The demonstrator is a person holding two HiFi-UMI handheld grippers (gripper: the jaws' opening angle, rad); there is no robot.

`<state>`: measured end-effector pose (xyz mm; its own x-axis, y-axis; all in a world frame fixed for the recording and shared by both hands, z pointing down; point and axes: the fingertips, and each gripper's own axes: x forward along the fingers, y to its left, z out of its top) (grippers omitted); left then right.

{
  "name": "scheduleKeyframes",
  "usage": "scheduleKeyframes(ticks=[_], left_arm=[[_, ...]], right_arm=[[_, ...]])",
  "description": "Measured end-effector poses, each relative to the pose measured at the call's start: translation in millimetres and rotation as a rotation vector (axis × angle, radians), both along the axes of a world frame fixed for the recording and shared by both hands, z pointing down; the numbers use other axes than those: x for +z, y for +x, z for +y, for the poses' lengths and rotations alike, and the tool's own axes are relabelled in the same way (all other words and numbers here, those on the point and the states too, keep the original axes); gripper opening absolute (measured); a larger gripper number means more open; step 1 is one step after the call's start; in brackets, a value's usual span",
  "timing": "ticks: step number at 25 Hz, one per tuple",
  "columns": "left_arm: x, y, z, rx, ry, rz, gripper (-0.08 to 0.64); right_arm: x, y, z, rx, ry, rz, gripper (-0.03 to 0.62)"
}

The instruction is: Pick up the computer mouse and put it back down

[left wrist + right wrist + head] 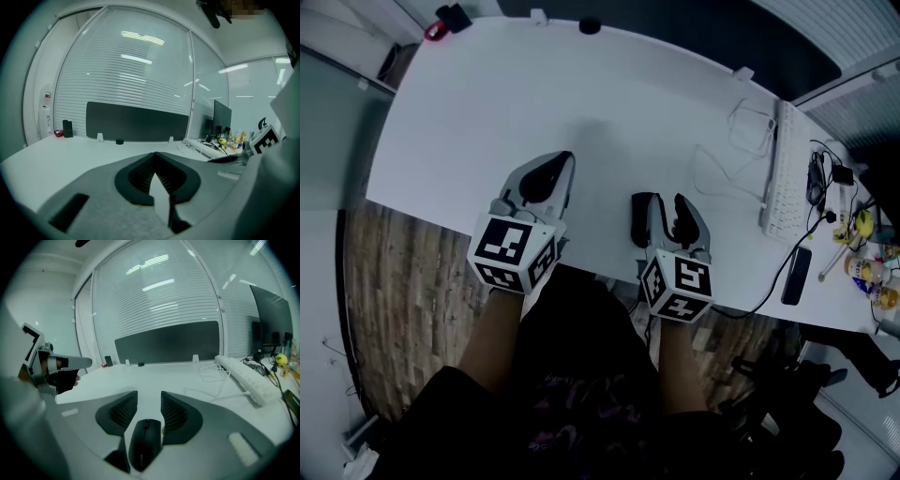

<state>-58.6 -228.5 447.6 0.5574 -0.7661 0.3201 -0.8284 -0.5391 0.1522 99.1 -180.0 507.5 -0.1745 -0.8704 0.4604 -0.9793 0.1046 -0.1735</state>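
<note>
White worktop point(487, 103) lies under the grey right gripper point(148, 393), whose half-closed jaws pinch the black plastic computer mouse point(145, 444) far back, so hold it level with a steady squeeze, while the grey left gripper point(154, 154) is closed and empty.

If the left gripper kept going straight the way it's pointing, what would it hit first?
Probably the bare white desk just ahead: the left gripper tilts slightly downward, though depth is hard to judge.

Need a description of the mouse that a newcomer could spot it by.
Start at the white desk, near edge. Of the two grippers there, take the right gripper; the mouse sits clamped between its jaws. It's the one smooth black oval with a scroll wheel, unlike the ribbed pads flanking it.
</note>
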Motion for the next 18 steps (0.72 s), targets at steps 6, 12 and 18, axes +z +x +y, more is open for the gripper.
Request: scheduleKeyframes(ticks=[6, 12, 18], left_arm=[[-37, 3, 3, 0.002, 0.073, 0.015, 0.005], [-70, 7, 9, 0.002, 0.14, 0.023, 0.005], [-108, 10, 13, -0.003, 0.215, 0.031, 0.005]], right_arm=[[-55, 6, -7, 0.007, 0.124, 0.016, 0.144], [-101, 16, -8, 0.018, 0.222, 0.029, 0.121], [-142, 24, -5, 0.029, 0.31, 0.049, 0.089]])
